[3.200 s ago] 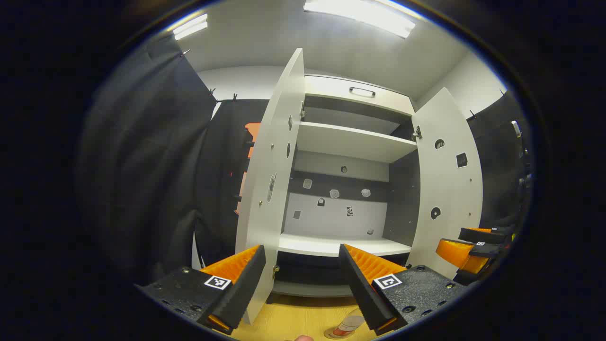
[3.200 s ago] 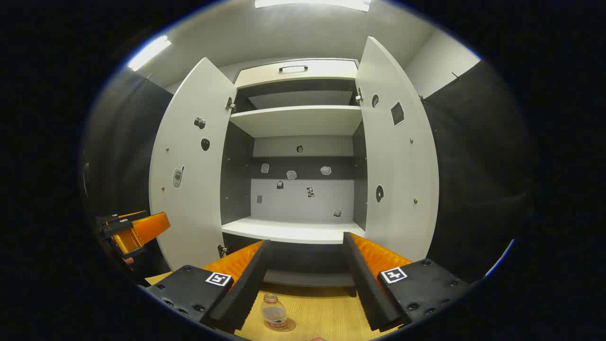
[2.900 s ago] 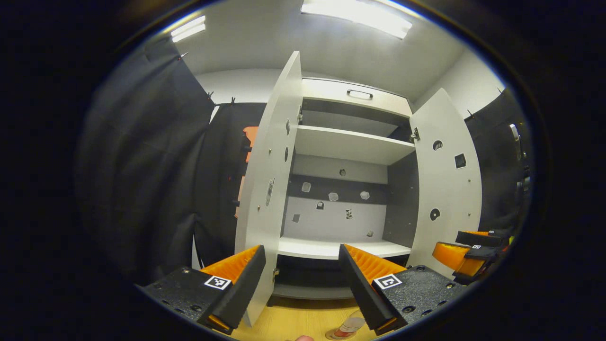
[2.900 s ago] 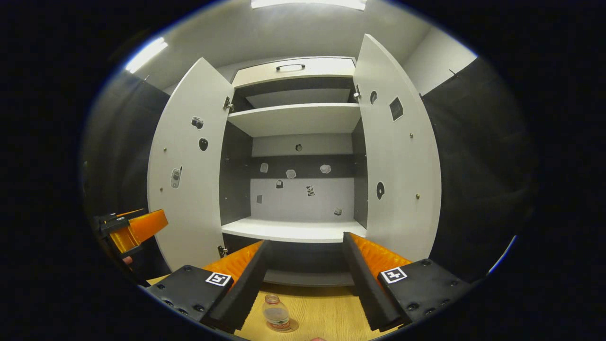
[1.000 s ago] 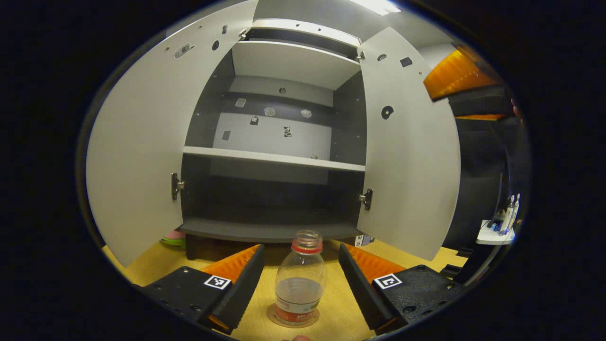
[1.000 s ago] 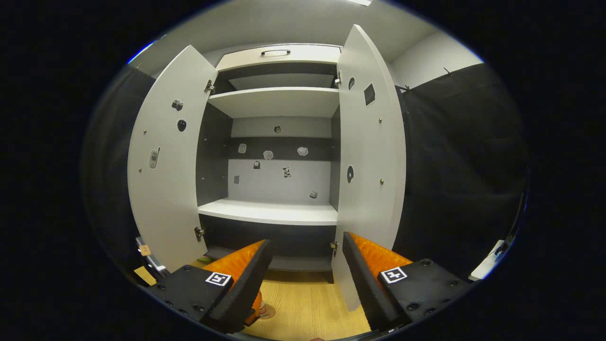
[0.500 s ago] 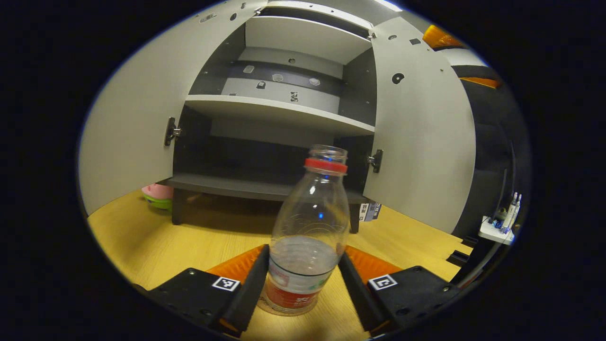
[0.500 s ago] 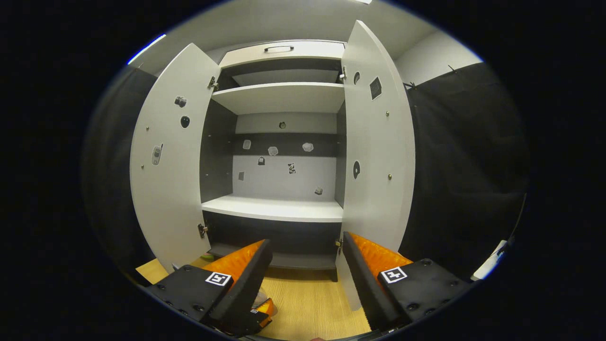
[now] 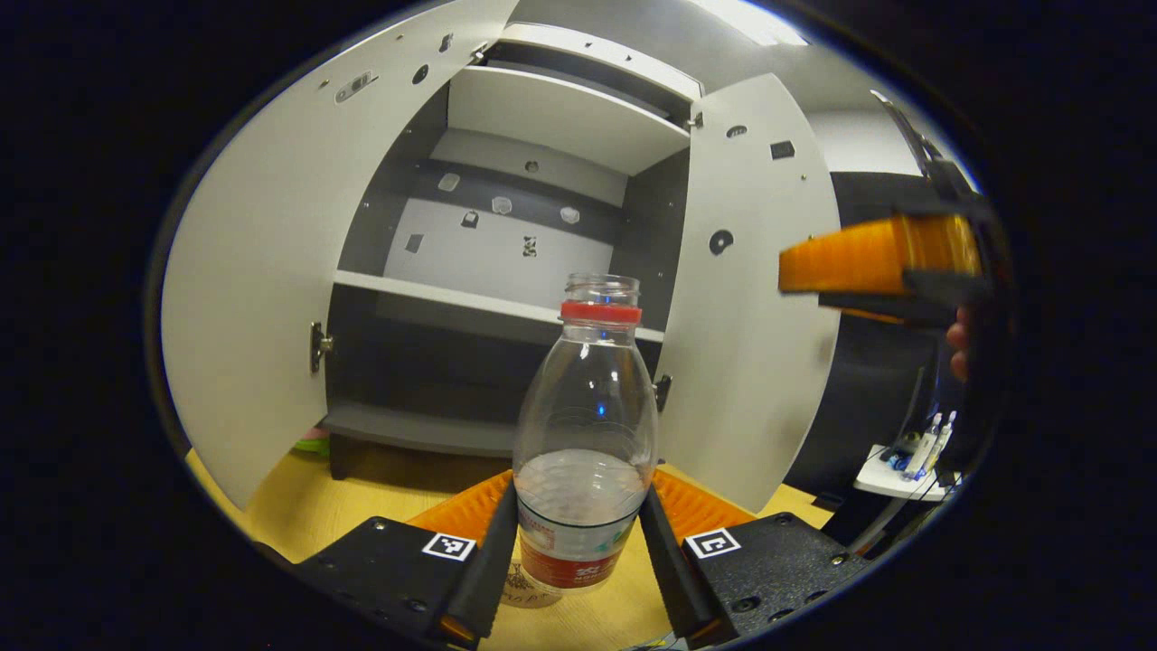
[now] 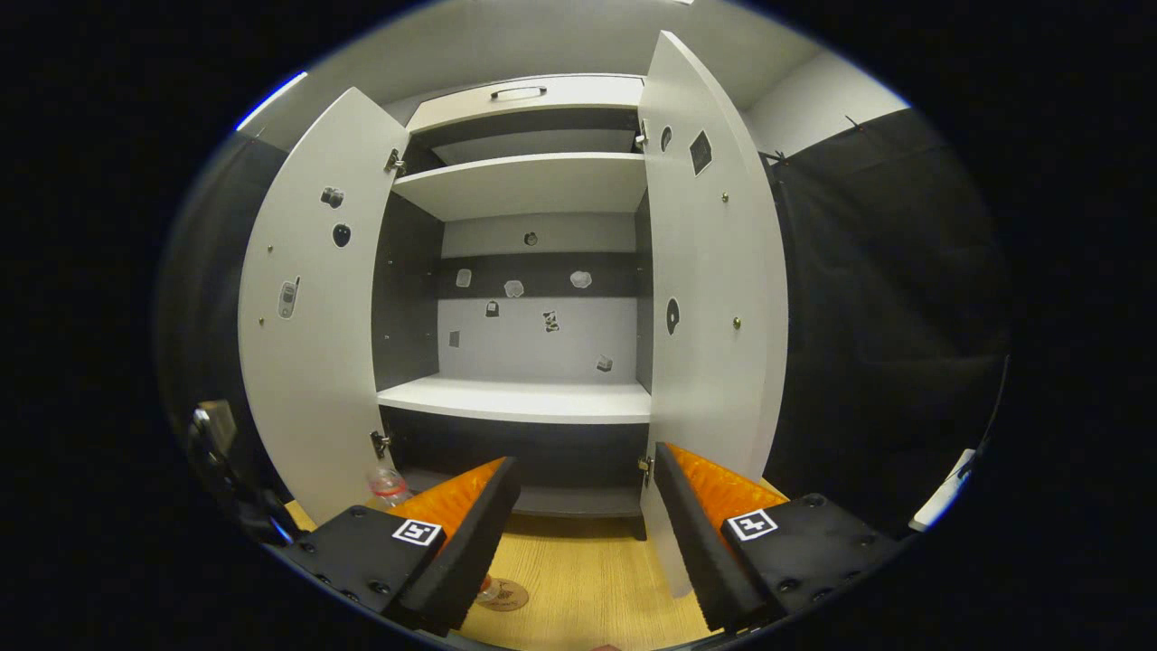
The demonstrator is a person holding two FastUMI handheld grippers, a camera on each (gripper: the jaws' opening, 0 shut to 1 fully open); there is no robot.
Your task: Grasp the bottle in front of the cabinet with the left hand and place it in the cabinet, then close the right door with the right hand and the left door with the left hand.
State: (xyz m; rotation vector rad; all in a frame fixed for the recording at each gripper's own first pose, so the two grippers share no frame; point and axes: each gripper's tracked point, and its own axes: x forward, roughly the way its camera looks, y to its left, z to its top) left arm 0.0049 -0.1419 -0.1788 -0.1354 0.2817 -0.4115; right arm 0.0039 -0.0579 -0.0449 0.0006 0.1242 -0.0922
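A clear bottle (image 9: 583, 434) with a red neck ring and a red label, partly filled with water, stands upright between the fingers of my left gripper (image 9: 578, 542), which is shut on its lower body. Its base sits just right of a round coaster (image 9: 522, 589). Behind it the white cabinet (image 9: 488, 303) has its left door (image 9: 262, 271) and right door (image 9: 759, 298) open. My right gripper (image 10: 578, 533) hangs open and empty before the right door (image 10: 714, 271). The bottle's top (image 10: 389, 484) peeks out beside its left finger. The right gripper (image 9: 877, 267) also appears at upper right.
The cabinet's dark bottom compartment (image 9: 425, 432) is bare, as is the white shelf (image 10: 515, 400) above it. A pink and green toy (image 9: 312, 443) lies under the left door. A small white stand with pens (image 9: 904, 461) is at the far right. Wood-grain surface (image 10: 587, 579) lies below.
My left gripper came down to the bottle, shut on it and has shifted it slightly off the coaster. The right gripper has stayed open before the right door.
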